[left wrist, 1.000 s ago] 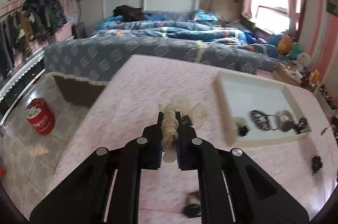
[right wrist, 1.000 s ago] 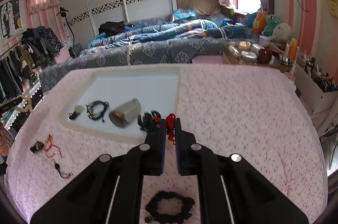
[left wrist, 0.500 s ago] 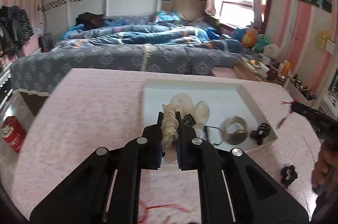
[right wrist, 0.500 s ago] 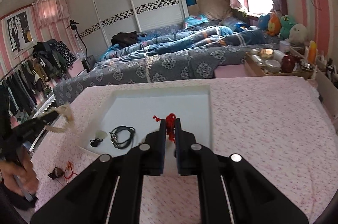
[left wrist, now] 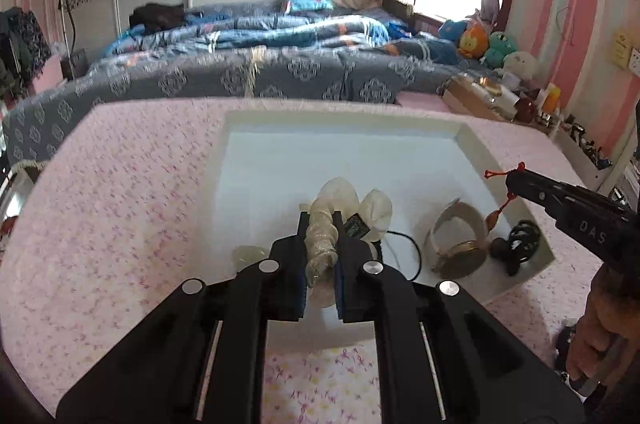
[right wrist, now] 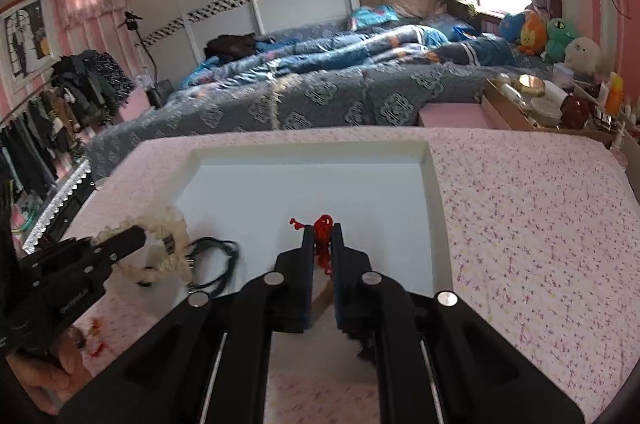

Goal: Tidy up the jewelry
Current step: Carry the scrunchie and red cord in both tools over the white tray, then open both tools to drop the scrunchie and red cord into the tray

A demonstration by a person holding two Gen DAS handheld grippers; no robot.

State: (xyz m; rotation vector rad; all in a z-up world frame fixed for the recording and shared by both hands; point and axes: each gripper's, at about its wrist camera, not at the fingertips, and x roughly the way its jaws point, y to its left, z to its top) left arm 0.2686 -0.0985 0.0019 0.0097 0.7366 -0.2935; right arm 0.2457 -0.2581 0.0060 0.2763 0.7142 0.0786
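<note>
Tray point(left wrist: 464, 134), white, sits on the pink floral tabletop point(left wrist: 132, 192), both grippers over its near end. Left gripper point(left wrist: 321, 220) has its fingers clenched on a cream scrunchie point(left wrist: 320, 236): the fabric is pinched in the gap between the two fingers, its puffy loops bulging out past the tips and a bit hanging below. In the right wrist view the same scrunchie point(right wrist: 168, 244) loops off the left gripper point(right wrist: 128, 238) above the tray's near-left part. Right gripper point(right wrist: 322, 230) has its fingers closed on a red cord point(right wrist: 322, 224), a knot sticking up just beyond the tips and strands trailing down between them. From the left wrist view the right gripper point(left wrist: 510, 180) comes in from the right over the tray's right rim, the red cord point(left wrist: 505, 173) at its tip and an orange bead point(left wrist: 493, 218) dangling under it. Lying in the tray near the front: a gold watch point(left wrist: 458, 242) with pale strap, a black hair tie point(left wrist: 520, 240) just right of it by the corner, a thin black cord point(right wrist: 214, 260) partly hidden behind the left fingers. Bed point(right wrist: 320, 88) with blue bedding behind the tabletop.
</note>
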